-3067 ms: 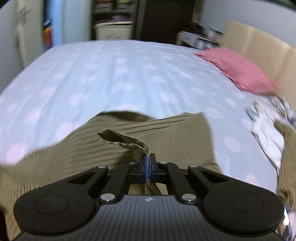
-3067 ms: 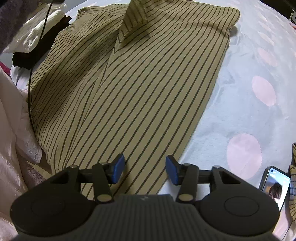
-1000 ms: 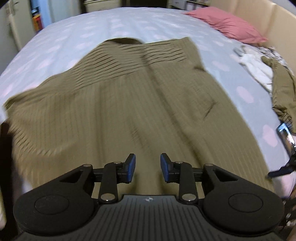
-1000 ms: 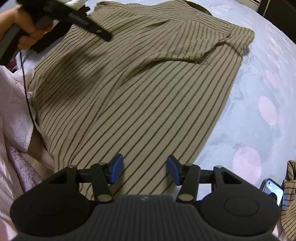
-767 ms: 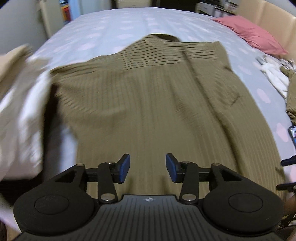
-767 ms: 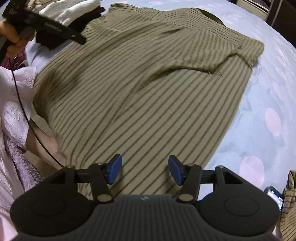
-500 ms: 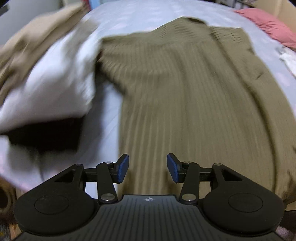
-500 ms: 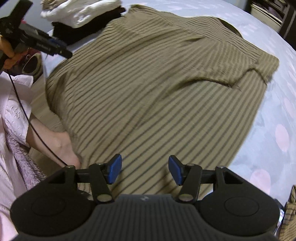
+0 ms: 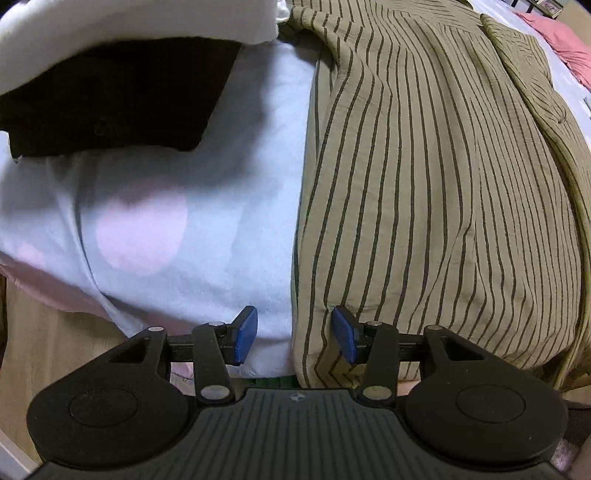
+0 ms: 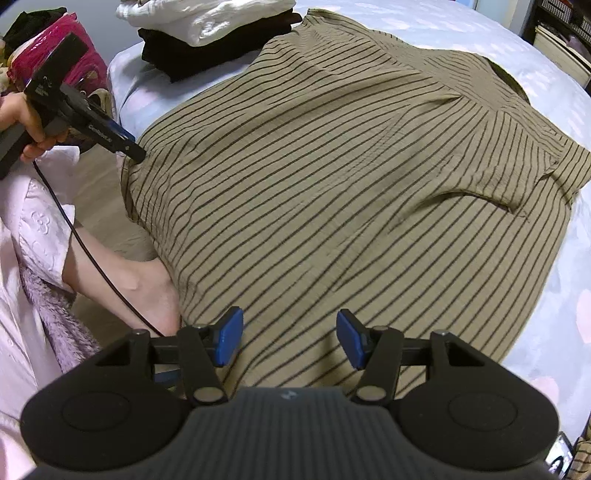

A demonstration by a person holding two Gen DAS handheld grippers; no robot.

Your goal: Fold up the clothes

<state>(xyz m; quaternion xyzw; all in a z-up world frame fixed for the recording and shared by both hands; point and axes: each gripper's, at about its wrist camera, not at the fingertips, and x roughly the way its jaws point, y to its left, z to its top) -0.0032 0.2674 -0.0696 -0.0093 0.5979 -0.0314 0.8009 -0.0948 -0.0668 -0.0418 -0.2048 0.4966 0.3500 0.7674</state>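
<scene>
An olive shirt with dark stripes (image 10: 351,192) lies spread on the bed, its hem draping over the near edge. In the left wrist view the shirt (image 9: 424,166) fills the right half. My left gripper (image 9: 293,339) is open at the shirt's lower left corner, the side edge of the cloth running between its blue pads. From the right wrist view the left gripper (image 10: 127,146) is seen at that same corner, held by a hand. My right gripper (image 10: 290,338) is open over the hem, holding nothing.
A stack of folded black and white clothes (image 10: 210,33) sits at the bed's left corner, close to the shirt. The pale blue sheet with pink dots (image 9: 166,206) is bare left of the shirt. A pink pillow (image 9: 561,44) lies far back. A person's leg (image 10: 122,277) stands beside the bed.
The left gripper let go of the shirt, opened, and swung down to the shirt's lower left corner. The right gripper stayed open and drew back toward the hem.
</scene>
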